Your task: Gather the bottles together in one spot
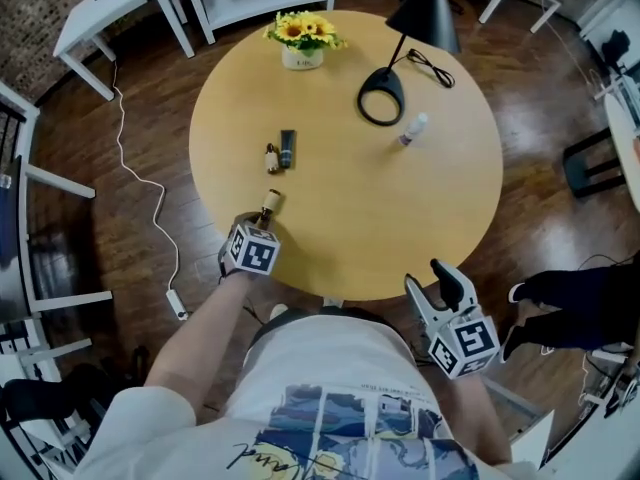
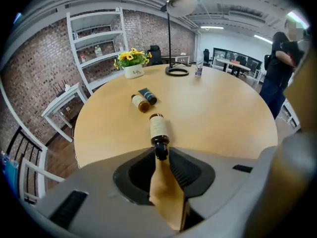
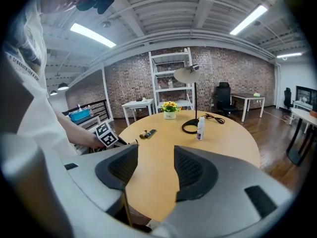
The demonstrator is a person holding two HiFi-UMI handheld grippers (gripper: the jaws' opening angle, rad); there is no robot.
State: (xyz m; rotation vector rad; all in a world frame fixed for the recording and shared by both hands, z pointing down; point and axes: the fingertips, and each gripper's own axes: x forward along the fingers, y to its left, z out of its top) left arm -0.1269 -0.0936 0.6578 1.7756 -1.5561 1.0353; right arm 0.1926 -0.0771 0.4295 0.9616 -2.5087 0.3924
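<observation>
Brown bottle (image 2: 158, 127) lies on the table (image 2: 223, 118), cap pinched by left gripper (image 2: 161, 156); right gripper (image 3: 154, 160) spread, empty

You're working in a loft-style office. Your round pale-wood table (image 1: 440, 218) stands on a dark plank floor (image 1: 560, 98), with a black desk lamp (image 1: 425, 13) and a white pot of yellow flowers (image 1: 303, 38) near its far edge. Around you are red-brick walls (image 3: 233, 78), a tall white metal shelving unit (image 2: 96, 35), small white desks (image 3: 137, 103) and a black swivel office chair (image 3: 224, 90). Long strip lights (image 3: 250, 19) hang under an exposed white-beamed ceiling.
</observation>
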